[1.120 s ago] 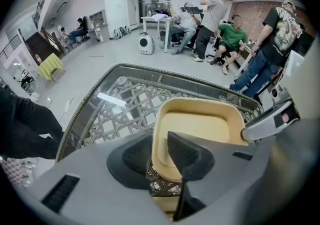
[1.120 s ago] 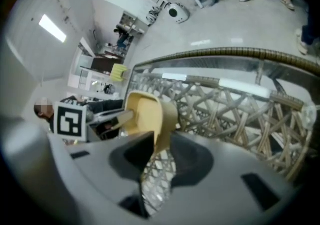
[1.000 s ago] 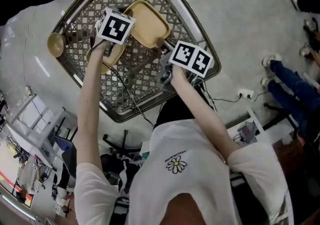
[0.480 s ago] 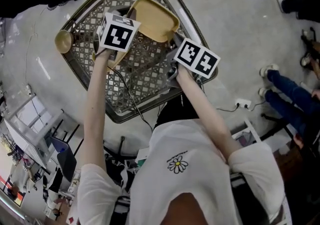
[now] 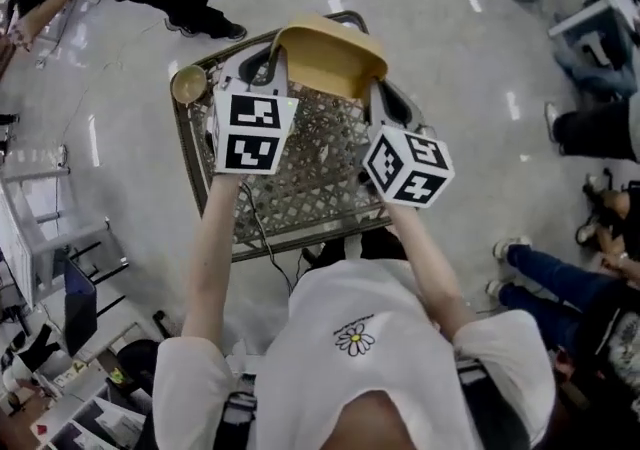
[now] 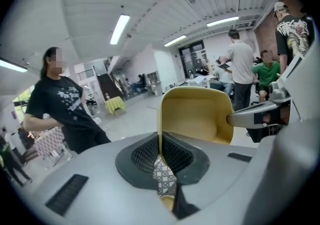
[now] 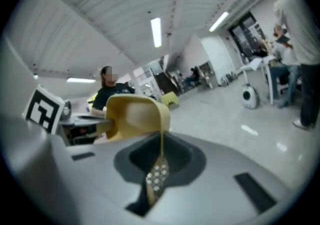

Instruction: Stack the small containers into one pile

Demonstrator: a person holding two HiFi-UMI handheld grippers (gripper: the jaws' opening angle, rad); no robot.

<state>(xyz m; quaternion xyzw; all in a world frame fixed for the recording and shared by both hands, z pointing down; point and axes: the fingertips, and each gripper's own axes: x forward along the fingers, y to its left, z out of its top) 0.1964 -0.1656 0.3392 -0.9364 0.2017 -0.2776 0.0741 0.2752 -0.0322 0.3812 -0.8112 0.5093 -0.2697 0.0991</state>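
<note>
Head view: far cart (image 5: 310,178) rim behind yellow container (image 5: 330,56)

Container (image 5: 330,58) above cart (image 5: 300,193); bowl (image 5: 188,85) beside cart's left corner

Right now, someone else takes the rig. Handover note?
Left gripper: shut on one side rim of the yellow container.
Right gripper: jaws have just been closing and are now shut on the opposite rim of the same container.
Things: the yellow container hangs between both grippers, tilted, in the air over the far edge of the lattice table. The small yellow bowl is at the table's far left corner, apart from it.
Done: the container is gripped and off the table.
Left: bring the container and the bowl into one pile; no stack shows yet.
</note>
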